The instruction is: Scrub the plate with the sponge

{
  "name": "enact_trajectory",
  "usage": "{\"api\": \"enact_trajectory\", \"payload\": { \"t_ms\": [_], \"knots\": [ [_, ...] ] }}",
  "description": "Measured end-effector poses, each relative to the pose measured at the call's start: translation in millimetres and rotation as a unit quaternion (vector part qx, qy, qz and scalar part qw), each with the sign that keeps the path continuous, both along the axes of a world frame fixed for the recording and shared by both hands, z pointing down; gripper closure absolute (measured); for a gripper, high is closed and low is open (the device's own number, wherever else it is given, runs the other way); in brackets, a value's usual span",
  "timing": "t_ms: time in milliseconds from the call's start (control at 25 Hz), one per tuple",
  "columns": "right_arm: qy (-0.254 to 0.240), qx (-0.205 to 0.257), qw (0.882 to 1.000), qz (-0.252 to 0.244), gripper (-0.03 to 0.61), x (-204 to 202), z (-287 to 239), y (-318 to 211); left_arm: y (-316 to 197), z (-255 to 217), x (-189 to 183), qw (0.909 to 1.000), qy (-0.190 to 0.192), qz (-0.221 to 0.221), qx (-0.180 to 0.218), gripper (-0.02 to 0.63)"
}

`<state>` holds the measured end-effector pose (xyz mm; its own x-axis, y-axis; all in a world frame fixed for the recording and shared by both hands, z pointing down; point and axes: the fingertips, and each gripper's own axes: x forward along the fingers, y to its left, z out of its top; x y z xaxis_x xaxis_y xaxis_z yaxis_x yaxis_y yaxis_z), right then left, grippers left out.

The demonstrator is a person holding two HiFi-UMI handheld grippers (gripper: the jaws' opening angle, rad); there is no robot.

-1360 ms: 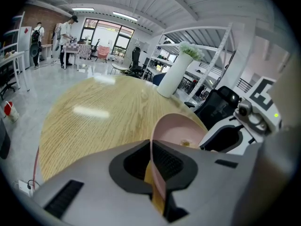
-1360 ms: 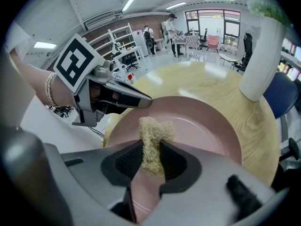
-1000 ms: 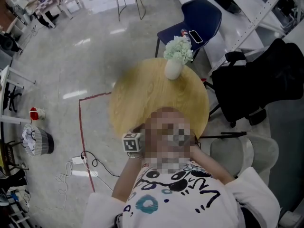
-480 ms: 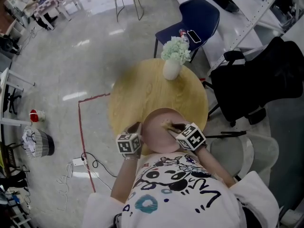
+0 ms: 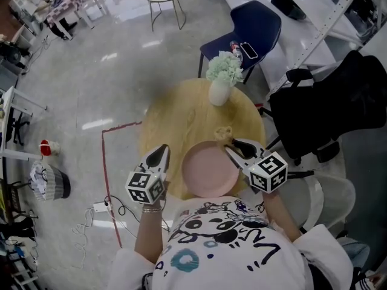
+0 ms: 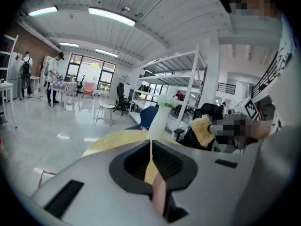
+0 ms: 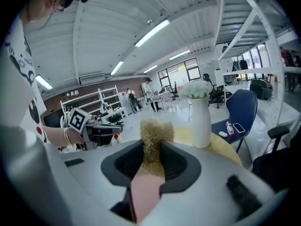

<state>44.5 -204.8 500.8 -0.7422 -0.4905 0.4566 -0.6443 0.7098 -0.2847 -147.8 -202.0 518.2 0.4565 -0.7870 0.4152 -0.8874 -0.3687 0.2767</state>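
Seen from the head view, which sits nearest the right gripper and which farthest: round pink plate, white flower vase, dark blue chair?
From the right gripper:
1. Round pink plate, just left of it.
2. White flower vase, at the table's far edge.
3. Dark blue chair, beyond the table.

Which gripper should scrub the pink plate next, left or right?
Right. The right gripper is shut on the yellow sponge, near the pink plate's far rim. The left gripper is shut on nothing, beside the plate's left edge, so it probably suits steadying instead.
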Motion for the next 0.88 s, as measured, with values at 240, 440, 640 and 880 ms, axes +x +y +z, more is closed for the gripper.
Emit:
{"api": "enact_trajectory", "payload": {
  "t_ms": [240,440,640,880],
  "knots": [
    [-0.095,0.034,0.995,0.021,0.468,1,-63,-10,-8,-69,21,0.9965,0.012,0.043,0.071,0.589],
    [-0.134,0.087,0.987,0.025,0.468,5,-109,-9,-7,-119,33,0.9905,0.016,0.068,0.118,0.589],
    [-0.092,0.171,0.981,0.004,0.468,10,-135,-6,-5,-153,42,0.9844,0.036,0.086,0.149,0.589],
    [-0.128,0.207,0.97,-0.007,0.468,11,-164,3,1,-176,50,0.9791,0.029,0.102,0.173,0.591]
  ]
}}
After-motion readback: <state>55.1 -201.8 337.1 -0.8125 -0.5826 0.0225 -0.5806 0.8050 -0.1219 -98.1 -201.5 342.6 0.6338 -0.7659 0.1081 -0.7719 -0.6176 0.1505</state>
